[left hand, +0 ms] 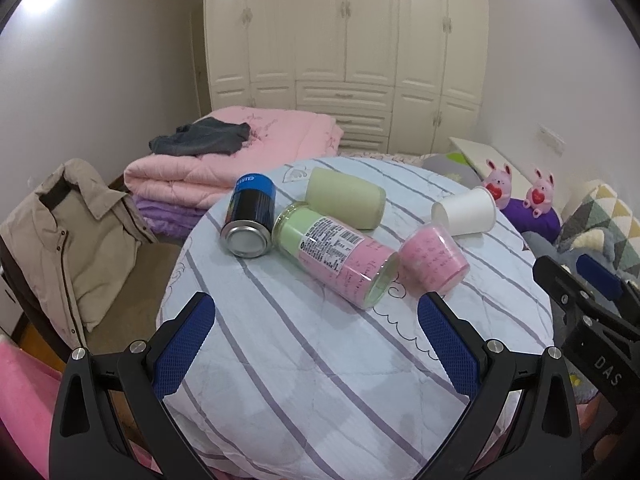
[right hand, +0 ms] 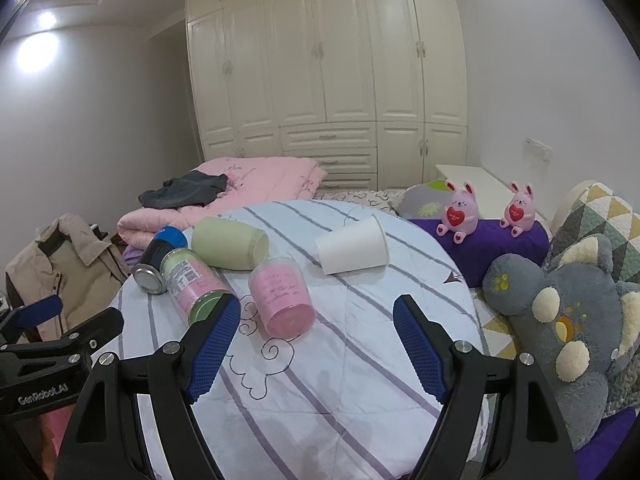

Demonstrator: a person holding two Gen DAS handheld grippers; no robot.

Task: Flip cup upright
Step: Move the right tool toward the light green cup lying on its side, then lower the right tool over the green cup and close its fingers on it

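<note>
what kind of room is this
Most likely a bedroom at home. A tall cream wardrobe fills the back wall, folded pink quilts are stacked beside the work surface, and plush bunnies sit on a purple cushion to the right.

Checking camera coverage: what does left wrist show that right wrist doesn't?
Left wrist only: the left gripper with fingers apart, and the label side of the pink-and-green jar with its barcode facing the lens.

Right wrist only: the right gripper, also open, and the big grey plush toy beside the bed.

Both: the white paper cup, pink cup, pale green cup and blue can, all lying on their sides on the striped bedding.
</note>
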